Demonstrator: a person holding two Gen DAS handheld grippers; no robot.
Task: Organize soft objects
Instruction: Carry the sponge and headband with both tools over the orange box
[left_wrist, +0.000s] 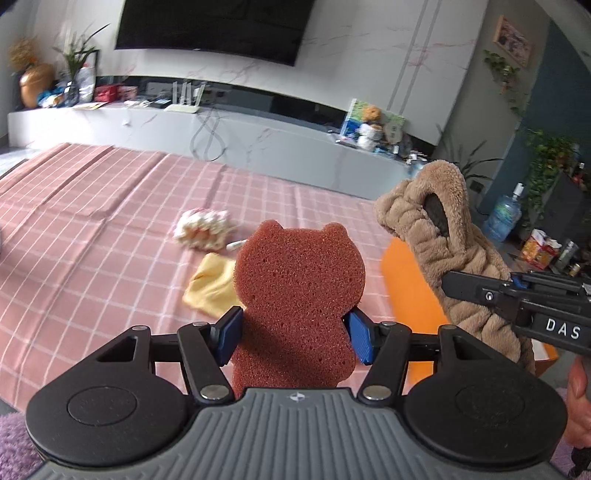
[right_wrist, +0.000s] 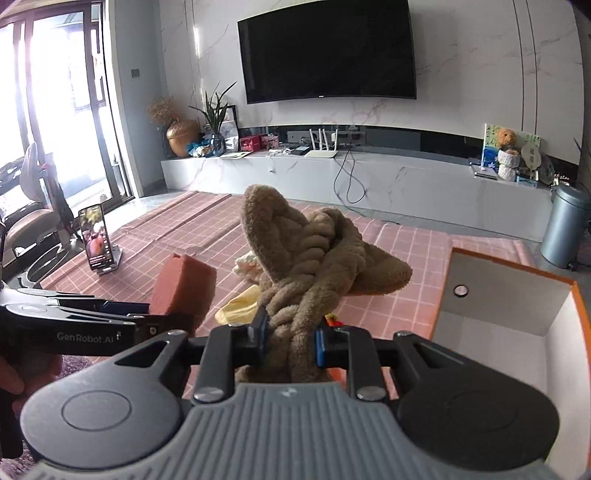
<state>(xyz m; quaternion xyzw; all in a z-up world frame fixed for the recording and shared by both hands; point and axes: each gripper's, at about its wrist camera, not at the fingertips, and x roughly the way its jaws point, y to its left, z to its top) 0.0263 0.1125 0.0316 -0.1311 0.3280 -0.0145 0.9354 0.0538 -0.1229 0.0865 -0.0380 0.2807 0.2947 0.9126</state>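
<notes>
The left gripper pinches a brown bear-shaped sponge upright above the pink checked cloth; the right gripper clamps a tan plush headband, left of the orange box

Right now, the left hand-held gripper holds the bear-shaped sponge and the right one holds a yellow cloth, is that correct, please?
Not quite: the right hand-held gripper holds the tan plush headband, as the right wrist view shows. The yellow cloth lies on the checked cloth. The left hand-held gripper does hold the bear-shaped sponge.
</notes>
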